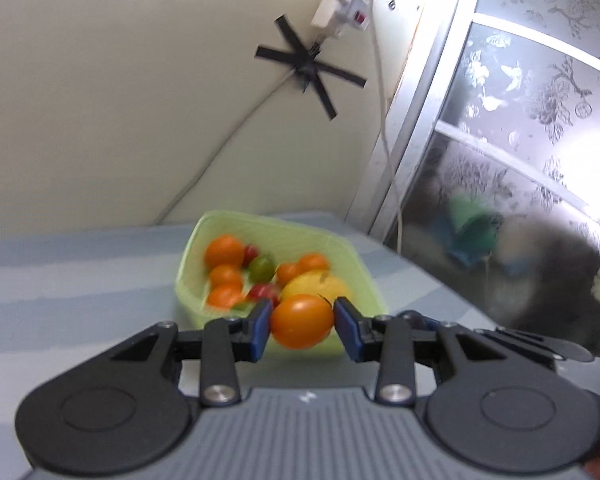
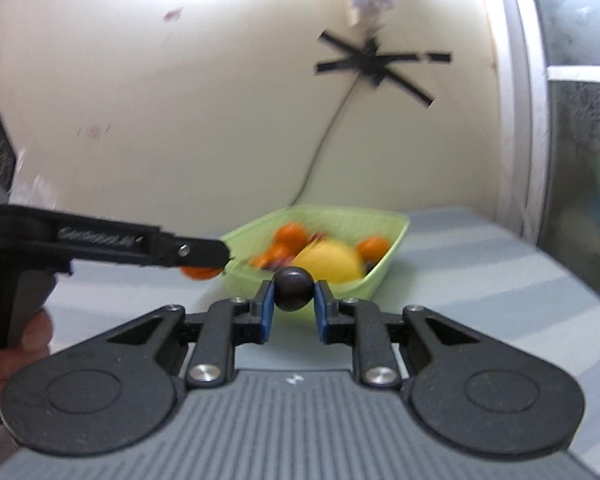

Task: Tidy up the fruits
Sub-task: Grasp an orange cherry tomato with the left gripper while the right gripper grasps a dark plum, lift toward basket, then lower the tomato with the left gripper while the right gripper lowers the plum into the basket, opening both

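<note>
From the left wrist camera, the left gripper (image 1: 302,326) has its blue pads (image 1: 260,330) pressed against either side of an orange fruit (image 1: 302,326), smooth and round, held up off the table (image 1: 80,280). Just past it sits a pale green basket (image 1: 228,224) near the table's far edge, close to the cream wall (image 1: 120,100). Inside lie several small oranges (image 1: 225,251), a green fruit (image 1: 261,267), a couple of small red fruits (image 1: 265,291) and a big yellow fruit (image 1: 316,285) on the near right side. Black tape (image 1: 310,66) crosses over a cable on the wall, a white power strip (image 1: 342,10) hangs above it, and a frosted floral window (image 1: 540,120) fills the right side.

From the right wrist camera, the right gripper (image 2: 294,290) is clamped on a dark, almost black round fruit (image 2: 294,289), lifted above the table (image 2: 480,272) in front of the basket (image 2: 396,236). The basket's contents are blurred here; the yellow fruit (image 2: 330,266) and some oranges (image 2: 374,249) can be made out. The left gripper (image 2: 204,264) reaches in from the left edge, its orange fruit (image 2: 199,273) peeking out beneath the fingers just beside the basket's left rim. The person's left hand (image 2: 16,352) wraps its grey handle.
</note>
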`<state>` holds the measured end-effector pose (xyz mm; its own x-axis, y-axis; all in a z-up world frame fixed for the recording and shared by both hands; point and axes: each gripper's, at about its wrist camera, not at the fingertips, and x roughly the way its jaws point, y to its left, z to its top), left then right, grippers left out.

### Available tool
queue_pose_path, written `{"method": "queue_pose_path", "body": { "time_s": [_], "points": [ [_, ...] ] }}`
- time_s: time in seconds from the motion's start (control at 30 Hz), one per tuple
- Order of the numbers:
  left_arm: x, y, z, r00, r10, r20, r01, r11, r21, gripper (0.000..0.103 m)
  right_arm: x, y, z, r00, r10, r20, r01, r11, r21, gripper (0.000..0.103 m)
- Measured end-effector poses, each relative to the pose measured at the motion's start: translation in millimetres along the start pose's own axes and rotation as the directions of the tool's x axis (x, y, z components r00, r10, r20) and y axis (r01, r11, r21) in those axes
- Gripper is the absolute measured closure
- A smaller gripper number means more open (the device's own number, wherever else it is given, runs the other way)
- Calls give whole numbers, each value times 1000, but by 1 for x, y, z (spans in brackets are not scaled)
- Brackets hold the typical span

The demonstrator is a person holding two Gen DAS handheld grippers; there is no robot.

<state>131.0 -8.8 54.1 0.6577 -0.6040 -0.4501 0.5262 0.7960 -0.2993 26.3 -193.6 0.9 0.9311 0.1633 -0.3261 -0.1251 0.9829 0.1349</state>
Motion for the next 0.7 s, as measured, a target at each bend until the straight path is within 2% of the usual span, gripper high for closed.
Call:
{"method": "queue_pose_path", "body": {
  "time_s": [0.17, 0.43, 0.57, 0.7],
  "points": [
    [34, -9, 29, 998, 70, 8, -70, 998, -2, 68, 35, -34, 29, 1000, 21, 18, -22, 999, 48, 79],
    [95, 16, 38, 989, 115, -87, -124, 987, -104, 68, 99, -54, 38, 999, 43, -32, -41, 997, 71, 77],
    [101, 16, 37, 988, 129, -89, -137, 986, -100, 64, 96, -57, 31, 998, 53, -25, -51, 995, 89, 77],
    [85, 12, 40, 988, 142, -66, -149, 982, -114, 64, 86, -60, 32, 999, 47, -10, -46, 993, 111, 77]
  ]
}}
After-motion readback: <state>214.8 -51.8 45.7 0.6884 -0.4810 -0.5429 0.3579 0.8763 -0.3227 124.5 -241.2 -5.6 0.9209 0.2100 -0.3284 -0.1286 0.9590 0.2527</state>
